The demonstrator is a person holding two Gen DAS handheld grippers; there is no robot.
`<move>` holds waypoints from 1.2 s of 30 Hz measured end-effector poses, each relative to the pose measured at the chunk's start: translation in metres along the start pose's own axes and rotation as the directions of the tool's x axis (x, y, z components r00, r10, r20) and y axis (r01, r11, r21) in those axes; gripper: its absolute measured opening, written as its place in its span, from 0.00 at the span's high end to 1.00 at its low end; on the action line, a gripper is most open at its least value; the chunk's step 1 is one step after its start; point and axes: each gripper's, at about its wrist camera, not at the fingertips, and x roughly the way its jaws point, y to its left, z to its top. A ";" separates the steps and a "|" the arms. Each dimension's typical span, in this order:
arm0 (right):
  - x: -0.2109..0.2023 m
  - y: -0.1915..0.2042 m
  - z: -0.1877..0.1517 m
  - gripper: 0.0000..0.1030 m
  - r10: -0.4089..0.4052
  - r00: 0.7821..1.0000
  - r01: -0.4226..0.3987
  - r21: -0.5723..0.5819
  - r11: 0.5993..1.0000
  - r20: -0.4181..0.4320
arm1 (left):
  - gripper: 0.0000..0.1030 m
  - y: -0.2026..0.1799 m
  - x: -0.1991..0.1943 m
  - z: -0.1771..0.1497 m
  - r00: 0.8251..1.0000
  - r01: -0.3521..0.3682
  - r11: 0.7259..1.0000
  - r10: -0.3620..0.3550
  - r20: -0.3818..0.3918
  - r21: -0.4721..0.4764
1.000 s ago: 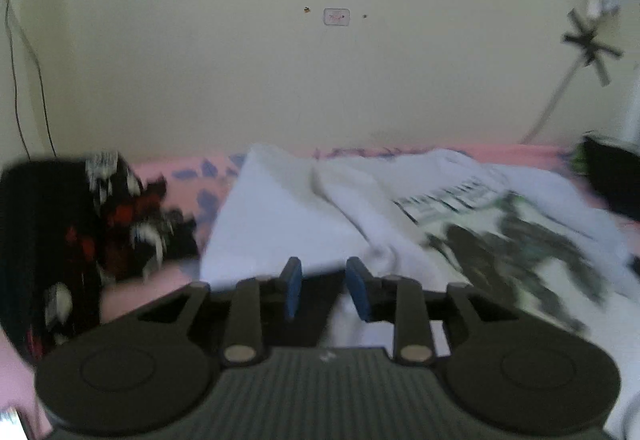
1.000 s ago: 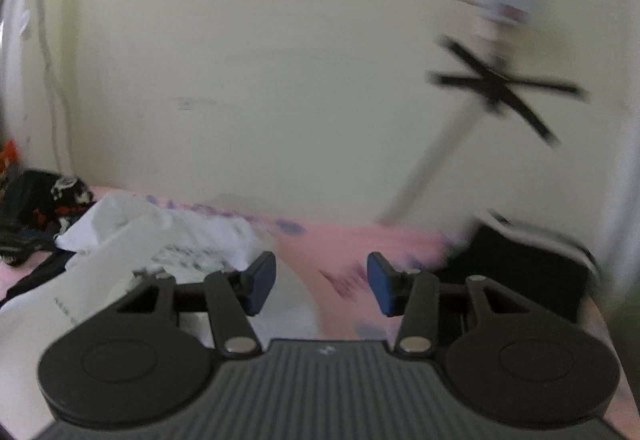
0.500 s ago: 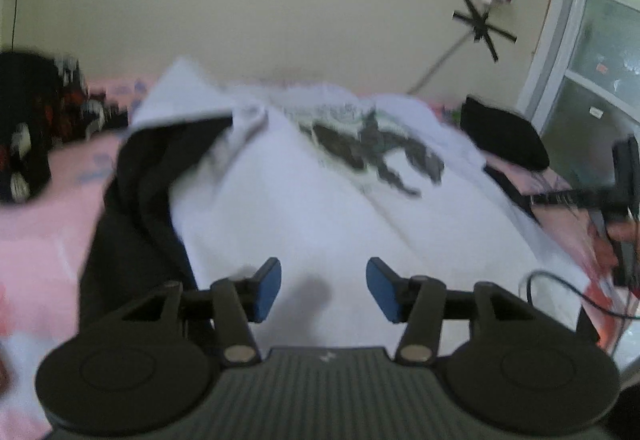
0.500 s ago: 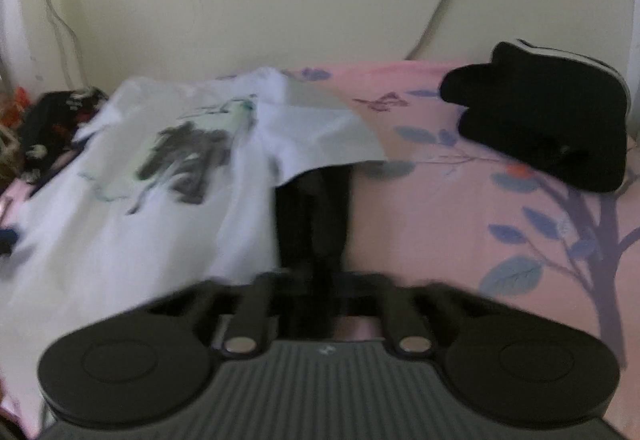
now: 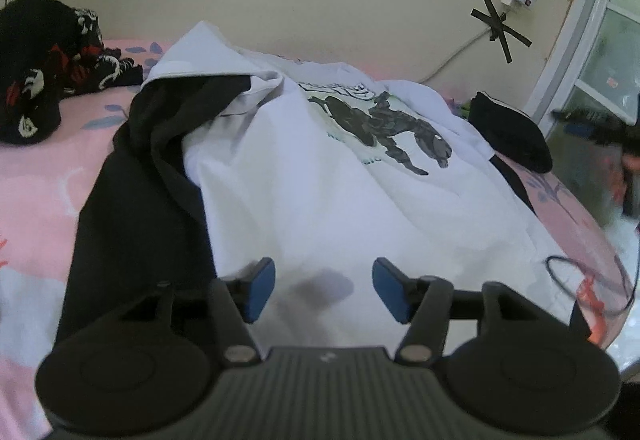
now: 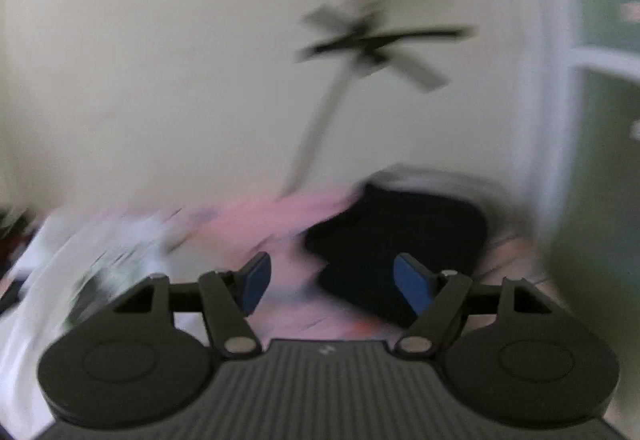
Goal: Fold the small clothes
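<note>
At the bottom of the left wrist view the left gripper (image 5: pixel 323 294) hovers over the near hem of the white T-shirt (image 5: pixel 320 192); its fingers are spread, have just been opening, and hold nothing. The shirt lies printed side up across mid-frame on the pink bed (image 5: pixel 36 180), wrinkled, with its upper-left sleeve flipped over. A black garment (image 5: pixel 136 208) lies partly under it at left. Further back: a patterned dark heap (image 5: pixel 44 68) at upper left, a folded black item (image 5: pixel 508 132) at right.

In the right wrist view, heavily blurred, the right gripper (image 6: pixel 332 284) also has its fingers apart, just opened, nothing between them; the folded black item (image 6: pixel 400 236) sits beyond them.

Judgement: the shirt is laid out but has no fold yet; the black garment and the heap look unfolded, so most of the task remains.
</note>
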 end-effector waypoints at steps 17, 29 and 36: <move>0.114 0.016 0.027 1.00 -0.323 0.946 0.321 -0.055 0.946 -0.036 | 0.46 -0.008 0.004 -0.003 1.000 -0.021 0.999 0.021 -0.003 0.035; -0.002 0.020 -0.027 0.46 0.104 0.993 -0.105 -0.015 0.994 -0.054 | 0.37 -0.008 -0.003 -0.003 1.000 0.001 0.999 0.000 -0.025 0.047; -0.033 0.088 -0.072 0.44 0.270 0.955 -0.290 -0.195 0.937 -0.124 | 0.31 -0.018 -0.024 -0.017 0.998 -0.040 0.996 0.043 -0.036 0.084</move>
